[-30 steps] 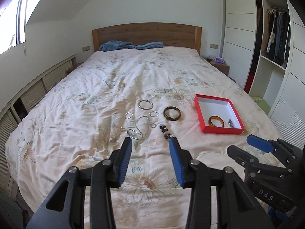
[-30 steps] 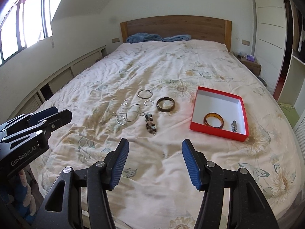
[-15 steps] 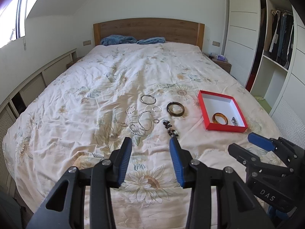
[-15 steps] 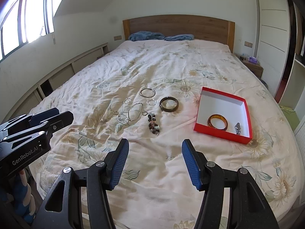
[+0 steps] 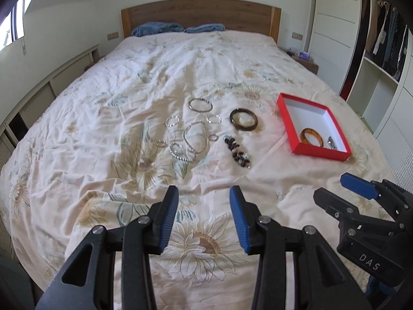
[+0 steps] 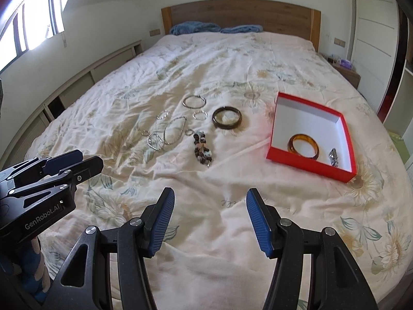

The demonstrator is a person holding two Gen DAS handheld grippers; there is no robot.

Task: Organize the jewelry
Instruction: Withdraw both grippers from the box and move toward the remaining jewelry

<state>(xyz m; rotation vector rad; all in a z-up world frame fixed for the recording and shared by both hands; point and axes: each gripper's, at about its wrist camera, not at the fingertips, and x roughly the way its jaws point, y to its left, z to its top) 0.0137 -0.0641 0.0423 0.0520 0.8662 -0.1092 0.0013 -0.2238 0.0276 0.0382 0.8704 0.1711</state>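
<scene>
Jewelry lies on the floral bedspread: a dark bangle point(image 5: 243, 119) point(image 6: 227, 117), a silver hoop point(image 5: 200, 104) point(image 6: 194, 101), a beaded bracelet point(image 5: 237, 151) point(image 6: 203, 153), silver chains point(image 5: 189, 142) point(image 6: 167, 133) and small rings. A red box point(image 5: 286, 118) point(image 6: 309, 166) holds an amber bangle point(image 5: 311, 136) point(image 6: 303, 146) and a small metal piece point(image 6: 333, 157). My left gripper point(image 5: 204, 217) is open and empty, near the bed's foot. My right gripper point(image 6: 209, 219) is open and empty, wider apart, beside it.
A wooden headboard point(image 5: 201, 18) and blue pillows point(image 5: 157, 28) are at the far end. A low shelf wall point(image 5: 38, 90) runs along the left. Wardrobe shelves with hanging clothes point(image 5: 384, 46) and a nightstand point(image 5: 306, 60) stand on the right.
Both grippers have moved forward toward the jewelry, which appears larger and nearer. Both stay open and empty. Nothing on the bed has moved.
</scene>
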